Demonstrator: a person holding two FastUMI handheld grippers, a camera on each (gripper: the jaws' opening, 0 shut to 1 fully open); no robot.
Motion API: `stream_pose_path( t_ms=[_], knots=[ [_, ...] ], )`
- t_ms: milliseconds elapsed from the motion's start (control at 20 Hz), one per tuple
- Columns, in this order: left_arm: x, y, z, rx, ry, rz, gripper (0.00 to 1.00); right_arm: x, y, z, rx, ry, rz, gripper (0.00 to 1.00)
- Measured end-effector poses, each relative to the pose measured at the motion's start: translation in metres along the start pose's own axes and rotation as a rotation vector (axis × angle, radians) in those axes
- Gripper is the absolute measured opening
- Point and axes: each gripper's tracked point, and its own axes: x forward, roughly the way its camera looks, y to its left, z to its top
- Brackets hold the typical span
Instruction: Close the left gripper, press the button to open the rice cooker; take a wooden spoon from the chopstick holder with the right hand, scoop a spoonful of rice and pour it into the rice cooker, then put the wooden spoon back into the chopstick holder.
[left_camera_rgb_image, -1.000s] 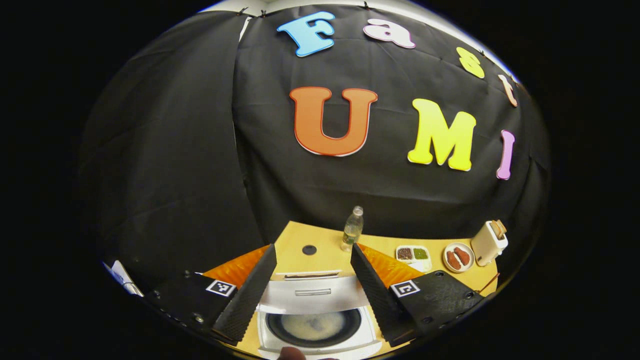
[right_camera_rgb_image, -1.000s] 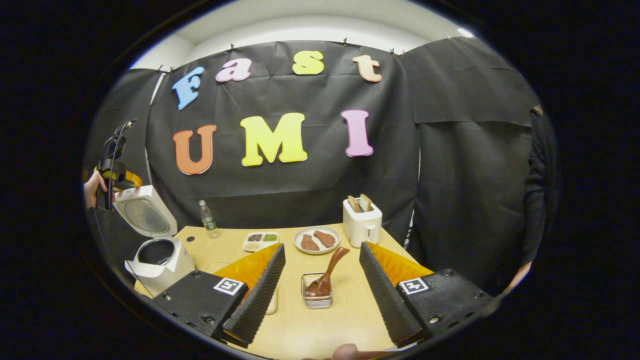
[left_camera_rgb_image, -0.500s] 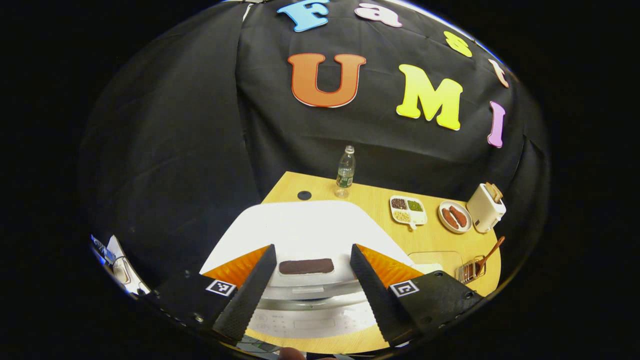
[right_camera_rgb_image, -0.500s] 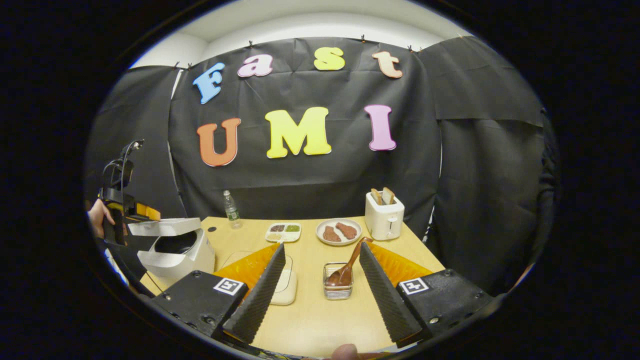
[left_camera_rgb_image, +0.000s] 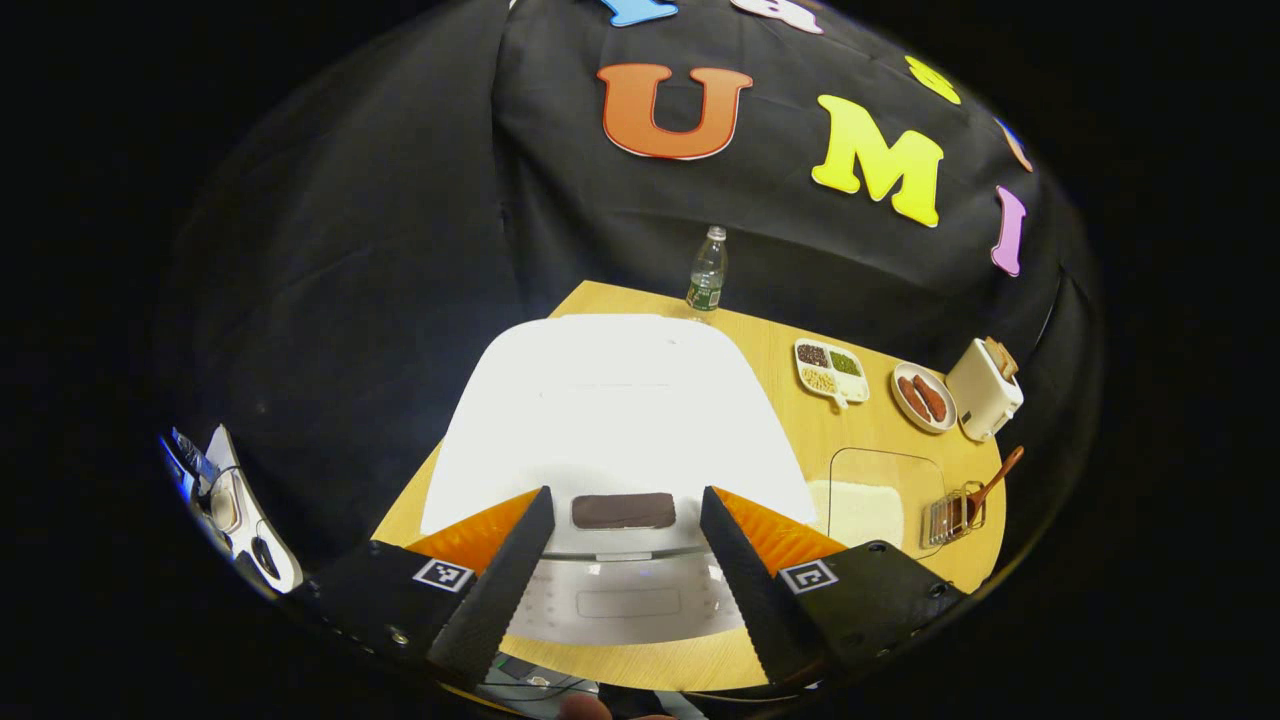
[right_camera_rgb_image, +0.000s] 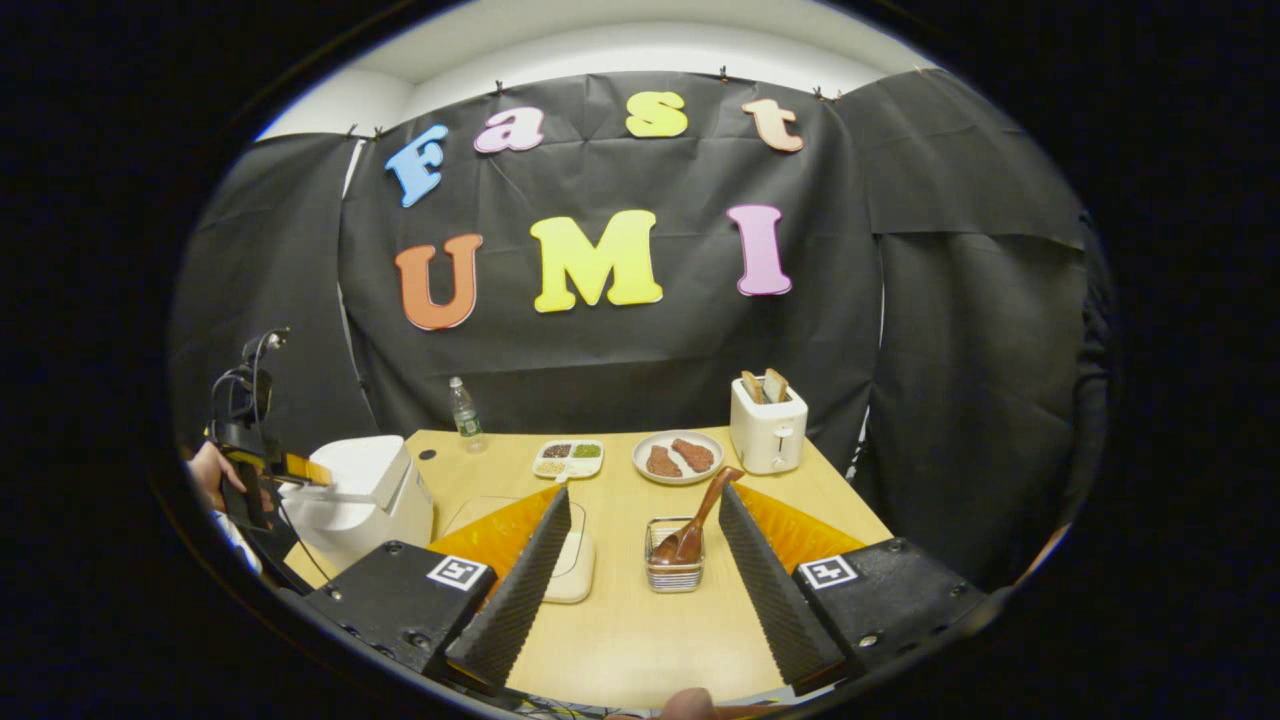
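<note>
Left claw (left_camera_rgb_image: 622, 570) over closed white rice cooker (left_camera_rgb_image: 615, 410)

Both grippers, left gripper (left_camera_rgb_image: 622, 570) and right gripper (right_camera_rgb_image: 635, 580): black ribbed wedge fingers, orange backing behind, black screw-fastened base plates each with a square black-white fiducial tag.

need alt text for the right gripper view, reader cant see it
The open right gripper points at a wooden spoon standing in a chopstick holder on a wooden table. At far left, the left gripper rests on the closed white rice cooker.
</note>
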Motion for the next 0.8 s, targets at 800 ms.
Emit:
stream_pose_path(
  t_ms=[800],
  knots=[
    [0.006, 0.003, -0.014, 0.028, -0.04, 0.013, 0.96, 0.008, 0.01, -0.022, 0.03, 0.053, 0.034, 0.96]
  ],
)
